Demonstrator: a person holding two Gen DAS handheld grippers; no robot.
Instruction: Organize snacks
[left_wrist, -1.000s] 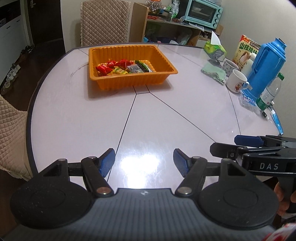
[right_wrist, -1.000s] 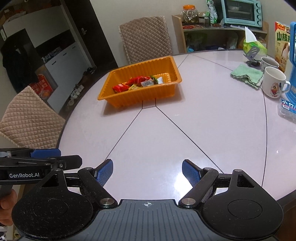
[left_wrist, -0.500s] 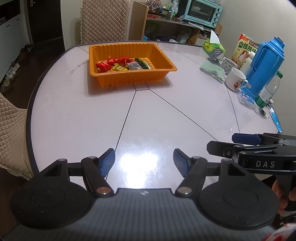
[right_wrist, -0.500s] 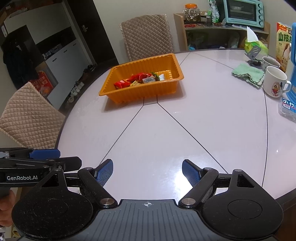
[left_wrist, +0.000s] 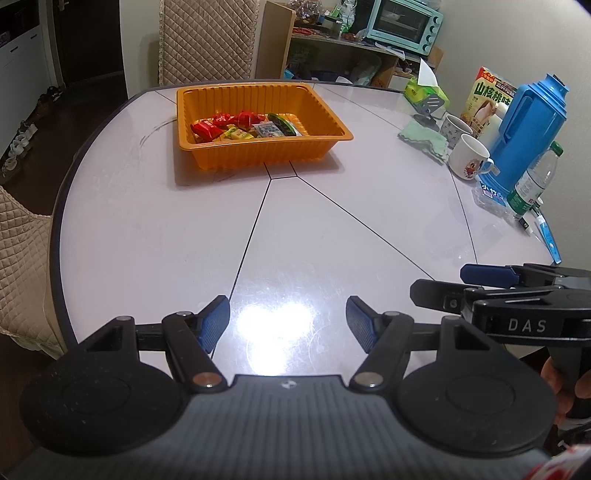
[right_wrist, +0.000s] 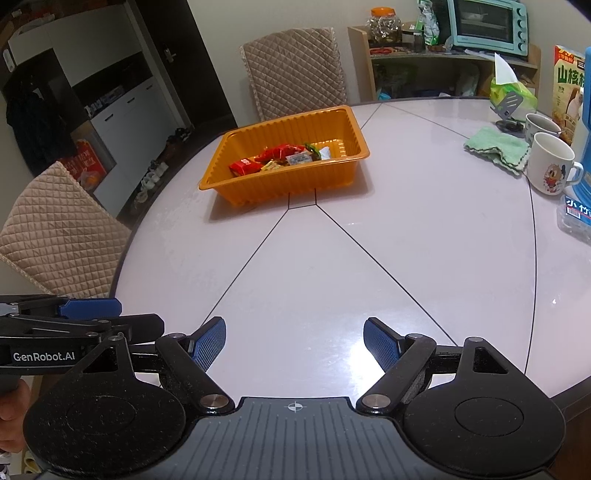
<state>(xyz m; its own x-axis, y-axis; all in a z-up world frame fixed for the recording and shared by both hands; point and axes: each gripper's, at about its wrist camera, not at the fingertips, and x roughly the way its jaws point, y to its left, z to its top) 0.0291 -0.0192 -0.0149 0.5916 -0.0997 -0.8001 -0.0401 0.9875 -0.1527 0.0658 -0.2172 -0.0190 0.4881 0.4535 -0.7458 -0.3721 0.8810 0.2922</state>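
Orange ribbed plastic tray (left_wrist: 264, 146) sits on the far half of the white counter (left_wrist: 155, 236), just beyond where the dark seam lines meet. Snacks (left_wrist: 242, 126) lie inside it: red wrappers at left, yellow pieces in the middle, a grey packet and a dark green one to the right, all bunched toward the near wall; the far half of the tray floor is bare.

Left wrist view only: full blue thermos (left_wrist: 528, 122), water bottle (left_wrist: 532, 181), blue pen-like item (left_wrist: 548, 240) at the right counter edge. Right wrist view only: dark cabinet and white drawers (right_wrist: 122, 110) at left, jar (right_wrist: 384, 24) on the shelf; the thermos is cut off at that frame's edge. Both views show the mugs (left_wrist: 471, 157), green cloth (left_wrist: 424, 140), tissue box (left_wrist: 424, 92), toaster oven (left_wrist: 404, 26).

Left hand-held gripper (left_wrist: 288, 323): jaws apart, nothing between them, over the near counter edge. Right hand-held gripper (right_wrist: 294, 341): jaws apart, empty, likewise near the edge. Each shows side-on in the other's view, just beside it.

Open counter from both grippers to the tray. Clutter is confined to the right rim. Quilted chairs (right_wrist: 62, 229) stand at the left and far edges.
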